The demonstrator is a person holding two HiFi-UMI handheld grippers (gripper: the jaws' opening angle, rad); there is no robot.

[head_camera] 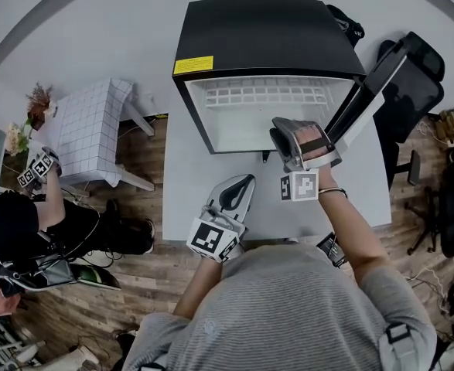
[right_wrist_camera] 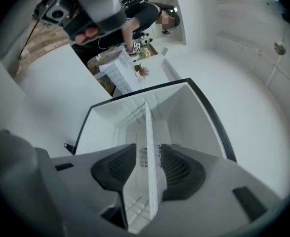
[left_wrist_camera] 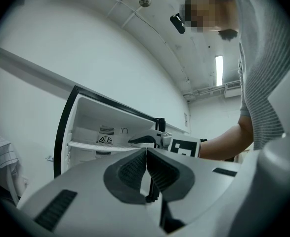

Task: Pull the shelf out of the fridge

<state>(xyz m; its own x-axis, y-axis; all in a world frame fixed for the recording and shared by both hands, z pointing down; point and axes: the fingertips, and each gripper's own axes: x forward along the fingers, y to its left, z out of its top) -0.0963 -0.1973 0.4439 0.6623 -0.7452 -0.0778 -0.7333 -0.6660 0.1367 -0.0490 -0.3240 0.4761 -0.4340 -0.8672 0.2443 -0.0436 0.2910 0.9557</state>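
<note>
Two tongs: one in each hand, both in front of the open fridge (head_camera: 265, 33).
Right gripper (right_wrist_camera: 149, 169): spread wide, rolled onto its side, with the front edge of the shelf (right_wrist_camera: 148, 127) standing between the pads. There is a clear gap on one side, so nothing is pinched yet.
Left gripper (left_wrist_camera: 146, 157): pressed together on nothing, held level over the table (head_camera: 188, 184), short of the fridge opening and not touching the cabinet.
Shelf: still seated in the fridge on its side ledges, a white grid lying flat, its front edge just inside the opening where the right gripper reaches.
Step in hand: probably closing on the shelf edge before the pull.
Risk, grip: only a thin edge lies between the pads, so a shallow bite may slip off once the pull starts.
Risk, tilt: held at one point, the shelf could skew on its ledges and jam, or drop at the front as it clears them.
Risk, fridge: nothing braces the cabinet, so a stuck shelf could drag it across the table.
Risk, door: the open door (head_camera: 373, 83) stands close beside the right arm and could be knocked.
Writing: a yellow label (head_camera: 193, 65) on the fridge top, print too small to read.
Markers: black-and-white squares on each gripper's cube (head_camera: 298, 185), no letters.
Brand: none visible.
</note>
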